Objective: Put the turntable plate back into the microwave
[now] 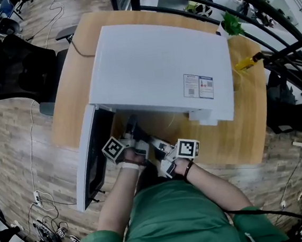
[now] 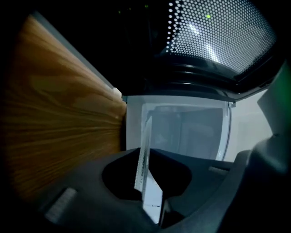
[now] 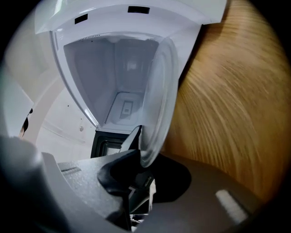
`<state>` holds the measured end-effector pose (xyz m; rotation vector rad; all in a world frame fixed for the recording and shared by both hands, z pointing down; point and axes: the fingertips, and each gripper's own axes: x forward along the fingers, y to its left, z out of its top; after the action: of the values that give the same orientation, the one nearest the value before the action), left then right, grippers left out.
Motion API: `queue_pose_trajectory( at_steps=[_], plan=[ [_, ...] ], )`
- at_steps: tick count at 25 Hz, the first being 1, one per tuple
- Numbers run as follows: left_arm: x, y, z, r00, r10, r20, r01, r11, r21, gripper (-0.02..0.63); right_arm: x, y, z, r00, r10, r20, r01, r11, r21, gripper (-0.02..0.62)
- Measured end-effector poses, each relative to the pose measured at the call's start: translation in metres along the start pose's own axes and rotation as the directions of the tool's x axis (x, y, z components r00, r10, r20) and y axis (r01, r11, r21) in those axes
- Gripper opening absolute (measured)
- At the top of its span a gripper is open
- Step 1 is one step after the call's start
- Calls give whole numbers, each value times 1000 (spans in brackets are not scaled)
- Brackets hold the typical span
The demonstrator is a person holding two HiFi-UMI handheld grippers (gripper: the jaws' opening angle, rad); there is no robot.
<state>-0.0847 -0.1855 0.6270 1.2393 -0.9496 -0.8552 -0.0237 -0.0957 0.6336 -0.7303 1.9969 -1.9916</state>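
Note:
The white microwave (image 1: 156, 64) stands on the wooden table (image 1: 247, 130) with its door (image 1: 91, 161) swung open to the left. Both grippers sit at its open front. The glass turntable plate (image 3: 159, 91) stands on edge before the empty cavity (image 3: 109, 73). My left gripper (image 2: 146, 182) is shut on the plate's rim (image 2: 144, 150), seen edge-on. The rim also sits between the jaws of my right gripper (image 3: 142, 159). One finger (image 3: 129, 142) lies against the glass and the other is hidden behind it. In the head view the microwave's top hides the plate.
A black office chair (image 1: 18, 67) stands left of the table. A green plant (image 1: 232, 24) and a yellow item (image 1: 249, 61) lie at the table's far right corner. Cables (image 1: 44, 224) trail on the floor, and a black railing (image 1: 275, 31) runs on the right.

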Motion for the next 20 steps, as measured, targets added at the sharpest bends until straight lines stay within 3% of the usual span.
queue_pose_trajectory(
  at_steps=[5,11,15,20],
  plan=[
    [6,0,-6,999,4,-49,-2,1000,31,43,-4,-6,13,998,-10,54,8,999,31,51],
    [-3,0,-21,992,10,-125,0,997,78,106,-13,-12,34,994,-14,104,8,999,54,48],
    [-14,-2,-30,987,23,-156,-9,996,89,110,-15,-13,45,992,-3,128,-4,999,52,46],
    [-31,13,-40,972,137,-189,-103,978,181,110,-15,-12,55,990,5,142,-12,999,44,48]
  ],
)
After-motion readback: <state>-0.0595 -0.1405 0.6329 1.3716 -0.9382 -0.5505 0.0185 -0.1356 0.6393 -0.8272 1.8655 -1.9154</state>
